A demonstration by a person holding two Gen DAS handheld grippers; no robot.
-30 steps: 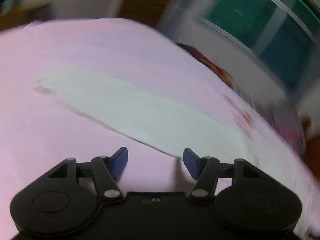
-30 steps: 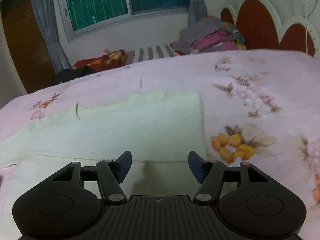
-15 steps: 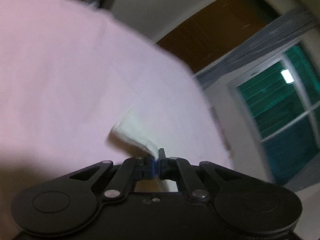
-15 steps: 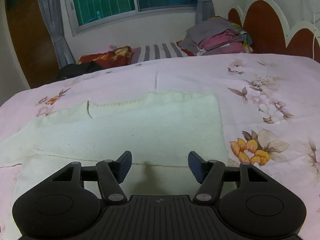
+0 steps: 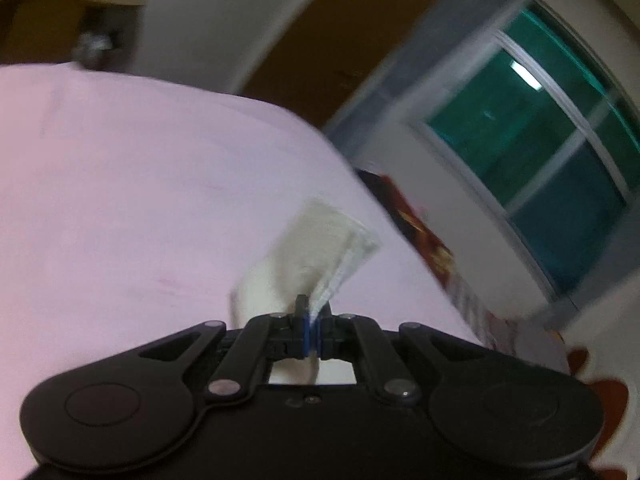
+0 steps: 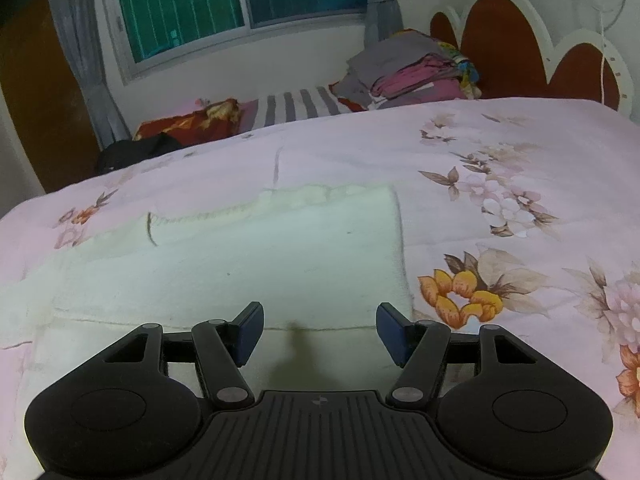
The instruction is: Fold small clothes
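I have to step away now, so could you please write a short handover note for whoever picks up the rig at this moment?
Left hand-held gripper: shut on a corner of the cream garment, lifted above the pink floral bedspread.
Right hand-held gripper: open, holding nothing, hovering low over the garment's near part.
The garment lies across the bedspread, already doubled in places.
Done: corner gripped and raised.
Left: probably carry the corner over, lay it down, smooth it and finish the fold. The wrist view is blurred, so check the grip.
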